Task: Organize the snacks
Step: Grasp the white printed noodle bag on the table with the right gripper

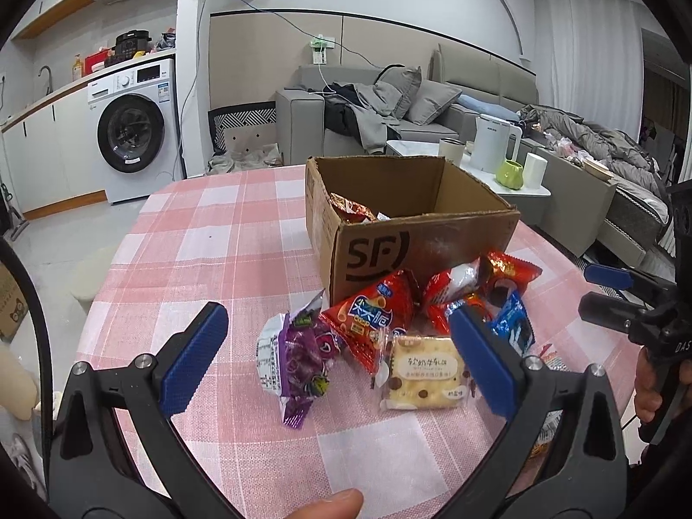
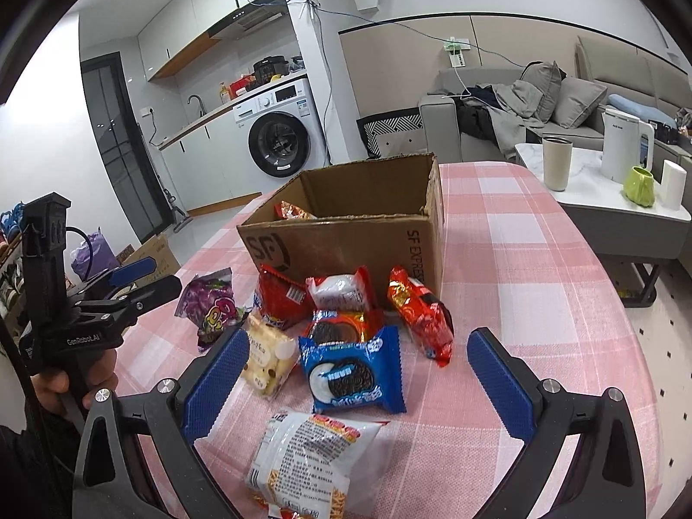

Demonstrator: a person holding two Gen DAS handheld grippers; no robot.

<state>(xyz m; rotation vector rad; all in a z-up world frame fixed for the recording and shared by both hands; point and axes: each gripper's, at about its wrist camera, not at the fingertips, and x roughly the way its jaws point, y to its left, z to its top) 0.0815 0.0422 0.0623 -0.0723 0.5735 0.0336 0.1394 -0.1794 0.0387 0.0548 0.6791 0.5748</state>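
hovering both grippers over the snacks (image 2: pixel 346 337) piled in front of the box (image 2: pixel 346 238), fingers wide apart, nothing held. left gripper (image 1: pixel 337 359) brackets the cracker pack (image 1: pixel 421 372), right gripper (image 2: pixel 354 385) the blue cookie pack (image 2: pixel 352 374); box sits close for short drops.

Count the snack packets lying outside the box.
8, before the cardboard box: purple sweets, cream crackers, red crisps, white-red packet, orange cookies, blue cookies, red packet, nearest white packet.

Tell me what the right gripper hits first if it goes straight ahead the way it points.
Probably the blue cookie packet, which lies on the table between the open fingers of the right gripper. The cardboard box stands farther back. Depth is uncertain.
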